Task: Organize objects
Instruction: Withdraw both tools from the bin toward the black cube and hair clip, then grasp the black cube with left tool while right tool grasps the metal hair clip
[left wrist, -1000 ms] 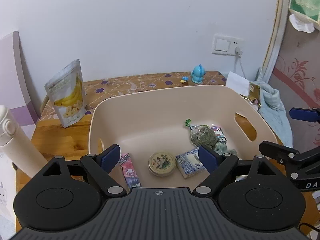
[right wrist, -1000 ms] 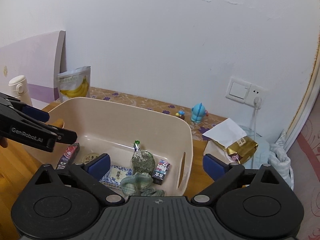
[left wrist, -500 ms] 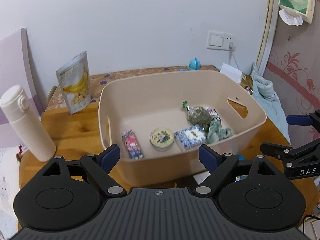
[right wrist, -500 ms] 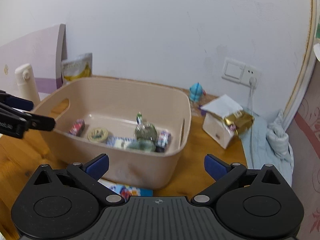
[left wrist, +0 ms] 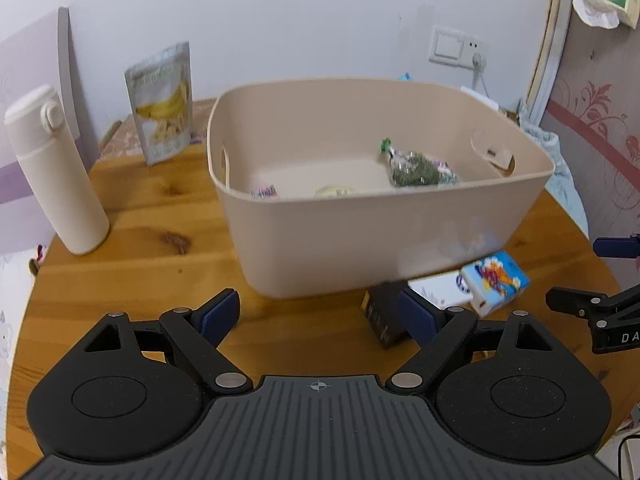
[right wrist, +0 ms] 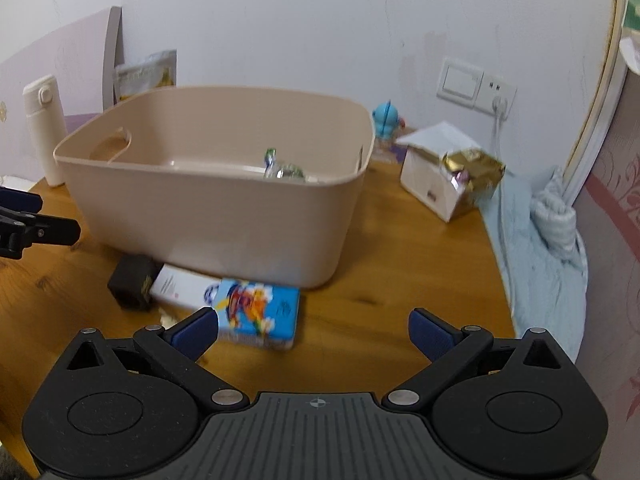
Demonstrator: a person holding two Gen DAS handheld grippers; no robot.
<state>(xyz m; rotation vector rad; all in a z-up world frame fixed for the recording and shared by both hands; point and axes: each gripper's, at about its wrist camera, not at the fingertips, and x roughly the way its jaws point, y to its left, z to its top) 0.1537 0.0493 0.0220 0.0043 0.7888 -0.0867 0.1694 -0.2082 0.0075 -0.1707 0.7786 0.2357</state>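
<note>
Grippers are both standing released, jaws spread wide and grasping nothing: the left gripper [left wrist: 318,314] is hanging over bare wood near the bin, and the right gripper [right wrist: 314,330] is hanging just near of the loose items. Judged from this layout, the step in hand is the approach to the next pick.

Still outside the beige plastic bin [right wrist: 224,216], against its near wall on the round wooden table [right wrist: 400,280], are lying three items:
- a blue cartoon-printed tissue pack [right wrist: 258,312], soft, film-wrapped and rectangular;
- a flat white carton [right wrist: 180,286], partly under the pack;
- a small black box [right wrist: 130,282], matte and hard-edged.

Already in the bin are a knotted clear bag of green contents [left wrist: 414,170] and several small packets.

The next move is calling for one gripper to straddle the tissue pack, which is lying nearest the right gripper, across its narrow side. Clenching should be gentle, as the pack will likely be yielding.
</note>
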